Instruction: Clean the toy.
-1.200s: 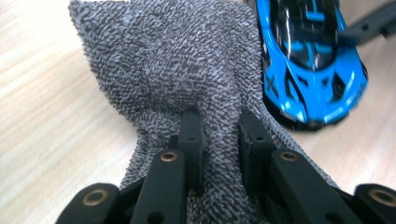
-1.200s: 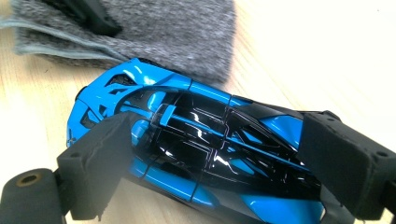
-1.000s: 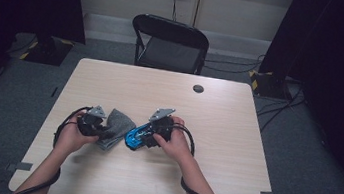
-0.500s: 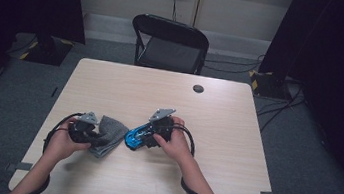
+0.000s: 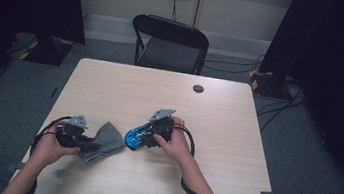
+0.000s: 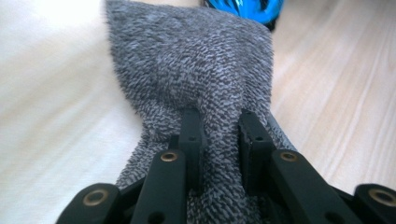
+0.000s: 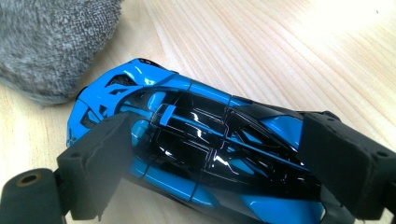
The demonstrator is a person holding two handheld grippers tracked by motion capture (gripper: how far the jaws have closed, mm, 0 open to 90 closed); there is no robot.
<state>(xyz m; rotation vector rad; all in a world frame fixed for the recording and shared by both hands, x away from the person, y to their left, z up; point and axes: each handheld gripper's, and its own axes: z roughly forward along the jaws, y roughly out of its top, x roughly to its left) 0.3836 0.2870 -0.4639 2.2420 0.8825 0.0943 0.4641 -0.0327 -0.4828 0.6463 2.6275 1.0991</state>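
Note:
A grey knitted cloth [image 5: 105, 140] lies bunched on the table, and my left gripper [image 5: 86, 142] is shut on its near-left end. In the left gripper view the two black jaws pinch a fold of the cloth [image 6: 196, 70], with the left gripper [image 6: 219, 140] close to the tabletop. A glossy blue and black toy car [image 5: 135, 136] sits just right of the cloth. My right gripper [image 5: 149, 134] is shut on it. In the right gripper view the padded jaws clamp the sides of the car [image 7: 201, 140], and the cloth [image 7: 46, 42] shows at top left.
The light wooden table [image 5: 209, 182] carries a small black round disc [image 5: 198, 88] near its far edge. A black folding chair [image 5: 172, 44] stands behind the table. Cables trail from both grippers toward the near edge.
My left hand has drawn the cloth leftward and nearer, off the car's nose. The right hand and the car have stayed put.

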